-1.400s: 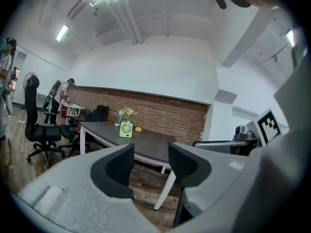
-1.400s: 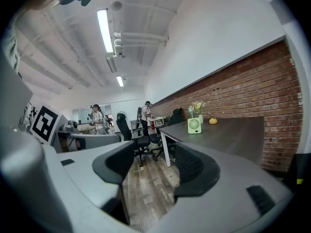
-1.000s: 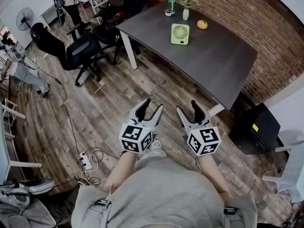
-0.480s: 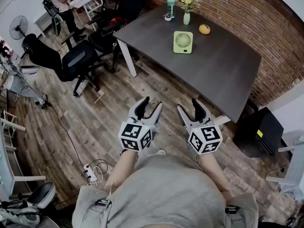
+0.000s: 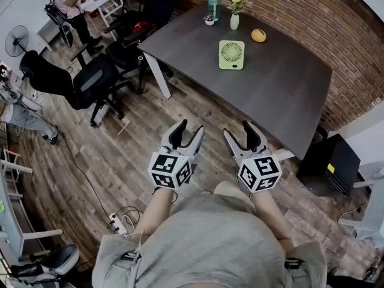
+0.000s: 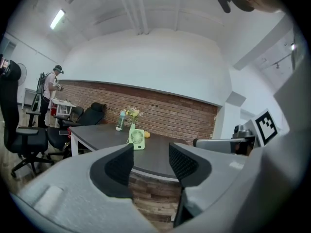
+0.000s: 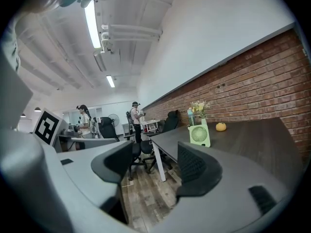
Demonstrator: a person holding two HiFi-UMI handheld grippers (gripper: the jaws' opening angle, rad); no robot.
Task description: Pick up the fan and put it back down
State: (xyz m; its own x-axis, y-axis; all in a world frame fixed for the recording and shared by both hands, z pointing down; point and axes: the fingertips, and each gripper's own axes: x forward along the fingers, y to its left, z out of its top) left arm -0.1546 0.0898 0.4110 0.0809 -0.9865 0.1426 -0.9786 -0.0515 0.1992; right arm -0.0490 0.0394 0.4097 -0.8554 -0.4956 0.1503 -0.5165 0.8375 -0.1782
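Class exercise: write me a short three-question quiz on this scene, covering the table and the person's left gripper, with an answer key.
1. True or false: the pale green square desk fan stands upright on the dark grey rectangular table.
2. How many round orange fruits lie on that table? A none; B one; C three.
3. What is between the jaws of the left gripper?
Key: 1 true; 2 B; 3 nothing, its jaws stand apart and empty.

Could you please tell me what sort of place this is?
Probably an office or shared workspace: a long dark table stands by a brick wall, and black swivel chairs sit beside it on a wood-plank floor.
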